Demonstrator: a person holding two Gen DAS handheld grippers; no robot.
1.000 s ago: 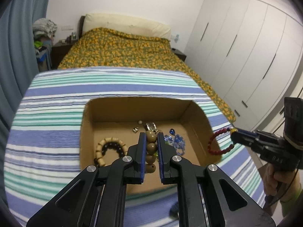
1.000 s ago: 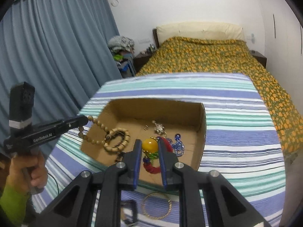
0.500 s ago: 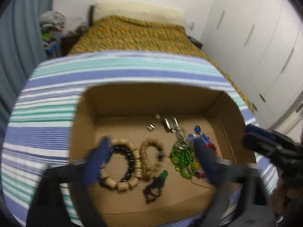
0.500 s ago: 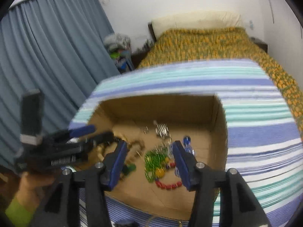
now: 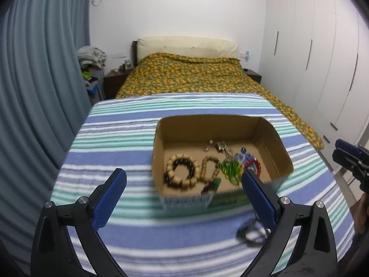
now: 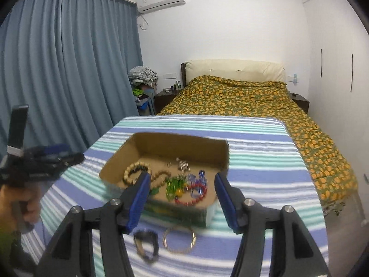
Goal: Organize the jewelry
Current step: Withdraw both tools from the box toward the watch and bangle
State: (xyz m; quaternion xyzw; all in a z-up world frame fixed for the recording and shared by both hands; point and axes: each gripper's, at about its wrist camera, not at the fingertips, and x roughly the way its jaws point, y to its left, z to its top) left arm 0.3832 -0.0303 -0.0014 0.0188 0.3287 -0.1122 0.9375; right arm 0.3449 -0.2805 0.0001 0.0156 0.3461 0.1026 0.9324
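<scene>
An open cardboard box (image 5: 265, 133) (image 6: 161, 140) sits on a striped cloth. Inside lie a tan-and-black bead bracelet (image 5: 181, 169) (image 6: 135, 170), a tan bead loop (image 5: 209, 168), green beads (image 5: 230, 170) (image 6: 175, 184), blue beads (image 5: 244, 155) and a red bead bracelet (image 5: 253, 165) (image 6: 193, 194). My left gripper (image 5: 183, 192) is open and empty, above the cloth before the box. My right gripper (image 6: 182, 190) is open and empty over the box's near edge. A gold bangle (image 6: 179, 239) and a dark bracelet (image 6: 147, 244) (image 5: 252, 232) lie on the cloth in front of the box.
The striped cloth (image 5: 115, 138) (image 6: 258, 157) covers the table. A bed with a yellow-patterned cover (image 5: 189, 76) stands beyond it. Blue curtains (image 6: 69, 69) hang on the left, white wardrobes (image 5: 322, 69) on the right.
Both grippers opened and dropped their pieces into the box: the tan bead strand from the left, the red bracelet with the yellow bead from the right. Both have pulled back and up.
</scene>
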